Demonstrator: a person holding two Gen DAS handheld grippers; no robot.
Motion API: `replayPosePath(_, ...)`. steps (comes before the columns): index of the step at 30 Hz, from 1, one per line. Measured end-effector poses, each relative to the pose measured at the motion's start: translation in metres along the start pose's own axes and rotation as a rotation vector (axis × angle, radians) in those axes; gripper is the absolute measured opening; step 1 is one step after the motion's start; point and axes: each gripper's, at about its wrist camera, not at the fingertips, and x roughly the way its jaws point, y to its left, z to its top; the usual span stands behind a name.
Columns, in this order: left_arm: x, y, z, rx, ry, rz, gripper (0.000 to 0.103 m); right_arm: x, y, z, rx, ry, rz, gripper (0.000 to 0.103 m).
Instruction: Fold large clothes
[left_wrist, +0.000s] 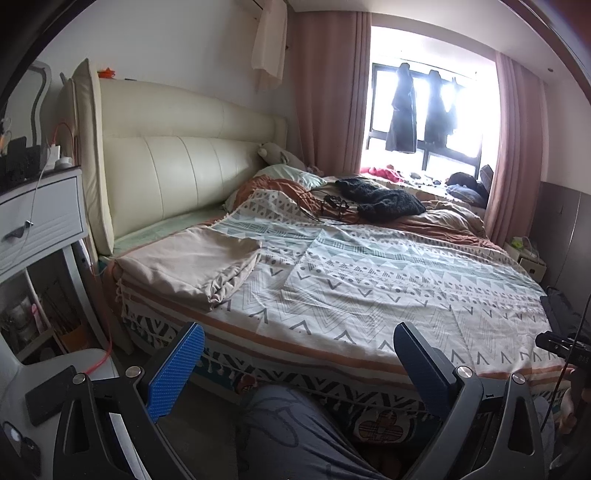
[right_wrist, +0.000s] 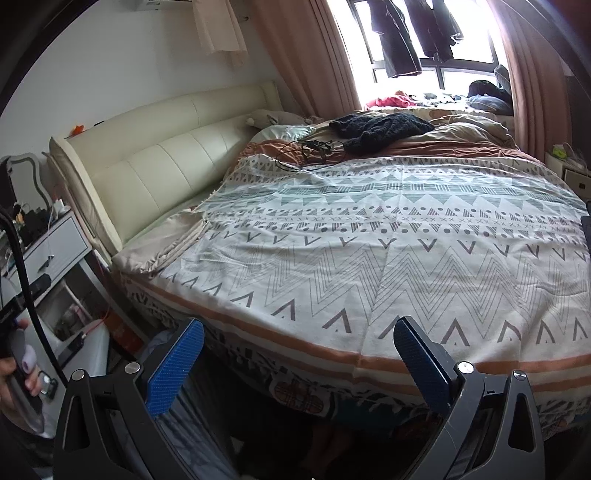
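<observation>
A folded beige cloth (left_wrist: 192, 264) lies on the bed's near left corner, by the headboard; only its edge shows in the right wrist view (right_wrist: 162, 245). A dark knitted garment (left_wrist: 380, 197) lies crumpled at the far side of the bed, also in the right wrist view (right_wrist: 380, 129). My left gripper (left_wrist: 299, 363) is open and empty, held off the bed's near edge above the person's leg. My right gripper (right_wrist: 299, 363) is open and empty, at the bed's near edge over the patterned bedspread (right_wrist: 388, 251).
A black cable tangle (left_wrist: 328, 205) lies beside the knitted garment. A cream headboard (left_wrist: 177, 173) is at the left, a white nightstand (left_wrist: 40, 218) nearer left. Dark clothes (left_wrist: 402, 110) hang at the window. A rumpled orange-brown quilt (left_wrist: 443, 223) lies at the far side.
</observation>
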Motion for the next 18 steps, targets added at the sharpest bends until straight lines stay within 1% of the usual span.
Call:
replayPosePath(3, -0.0032, -0.0005, 0.0003, 0.002, -0.011, 0.01, 0.103, 0.0006, -0.0028, -0.0017, 0.014, 0.002, 0.002, 0.103)
replayPosePath(12, -0.0064, -0.0002, 0.0015, -0.008, -0.014, -0.007, 0.103, -0.0006, -0.0034, -0.0043, 0.027, -0.002, 0.006, 0.103)
replayPosePath(18, -0.0082, 0.0004, 0.0019, -0.014, -0.02, 0.004, 0.103, -0.0034, -0.0042, -0.0058, 0.036, -0.006, 0.002, 0.103)
